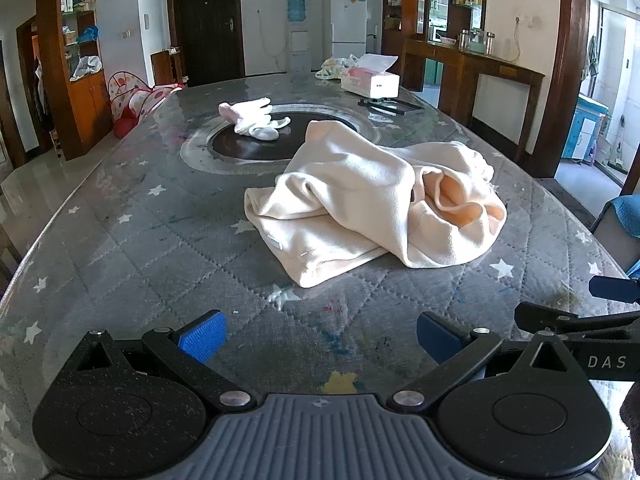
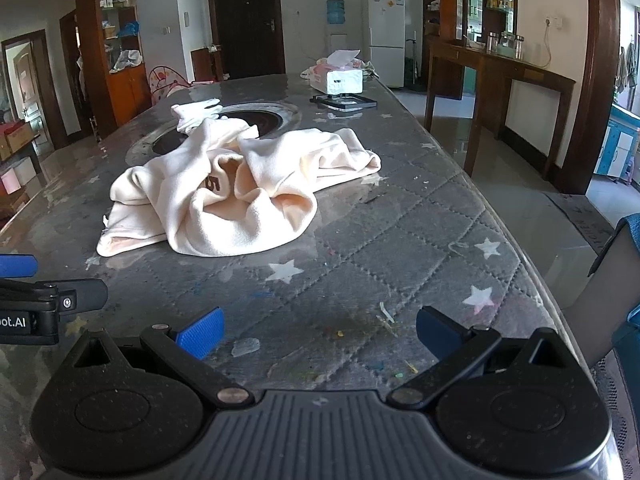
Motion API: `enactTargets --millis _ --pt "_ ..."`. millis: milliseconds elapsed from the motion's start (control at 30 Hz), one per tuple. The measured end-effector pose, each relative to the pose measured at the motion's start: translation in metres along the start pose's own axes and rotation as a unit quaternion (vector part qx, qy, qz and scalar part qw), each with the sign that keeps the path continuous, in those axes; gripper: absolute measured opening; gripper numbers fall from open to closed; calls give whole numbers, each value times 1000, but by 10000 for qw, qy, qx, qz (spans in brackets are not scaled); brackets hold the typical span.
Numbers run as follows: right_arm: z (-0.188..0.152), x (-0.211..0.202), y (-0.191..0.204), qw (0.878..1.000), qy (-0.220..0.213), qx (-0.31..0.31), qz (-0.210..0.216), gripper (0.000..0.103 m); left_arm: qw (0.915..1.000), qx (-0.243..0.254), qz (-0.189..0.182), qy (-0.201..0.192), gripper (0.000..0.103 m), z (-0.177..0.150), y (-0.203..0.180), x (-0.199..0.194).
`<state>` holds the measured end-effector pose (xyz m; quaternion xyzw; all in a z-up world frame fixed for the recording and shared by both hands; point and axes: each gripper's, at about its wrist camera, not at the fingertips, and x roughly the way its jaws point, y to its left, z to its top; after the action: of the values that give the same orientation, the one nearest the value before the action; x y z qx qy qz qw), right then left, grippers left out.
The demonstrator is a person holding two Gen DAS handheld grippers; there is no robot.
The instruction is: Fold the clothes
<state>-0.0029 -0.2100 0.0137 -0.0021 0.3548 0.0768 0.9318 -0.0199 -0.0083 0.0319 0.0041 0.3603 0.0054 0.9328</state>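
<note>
Ahead of both pairs of fingers, near the middle of the bench (image 1: 152,240), lies the cream garment (image 1: 372,204), crumpled in a heap with folds piled over one another and nothing yet laid flat. Its long axis runs roughly across the bench, from a flatter hem at the left toward a bunched, open-mouthed end at the right (a dark printed mark shows inside the folds in the right wrist view).

From the left gripper (image 1: 322,334) the heap sits forward and to the right; its nearest edge is the flat hem corner, near the fingers but apart from them. From the right gripper (image 2: 320,332) the same cream garment (image 2: 224,196) sits forward and to the left, a little farther off. So the cloth lies between the two lines of approach, and I judge the left gripper the nearer one.

Both pairs of fingers are spread wide and hold nothing, hovering low over the quilted, star-printed cover.

A small white garment (image 1: 256,120) rests beyond the heap on the dark round inset, touching or nearly touching it in the right wrist view; a tissue box (image 1: 370,80) stands at the far end.

The next move likely calls for each gripper to take one end and spread the cloth out.
</note>
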Motion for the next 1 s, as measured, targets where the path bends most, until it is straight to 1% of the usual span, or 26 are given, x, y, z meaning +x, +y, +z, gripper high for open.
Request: enactTargets --millis 133,367,600,733,1000 --pt "1 -4 2 10000 -20 -3 -23 103 10000 -15 41 -17 103 1 1 -4" --pt "0 -11 1 9998 -45 168 -31 103 9999 -87 121 21 103 5 3 -7" --pt "-1 -18 -2 9990 -97 413 -166 103 9998 -97 170 34 103 4 3 -9" --pt "-2 -18 -1 9989 -66 403 -209 103 9998 -127 139 29 103 5 2 -12" --pt "-3 -19 7 9993 -48 361 -120 103 9998 -119 148 -13 103 7 2 -19"
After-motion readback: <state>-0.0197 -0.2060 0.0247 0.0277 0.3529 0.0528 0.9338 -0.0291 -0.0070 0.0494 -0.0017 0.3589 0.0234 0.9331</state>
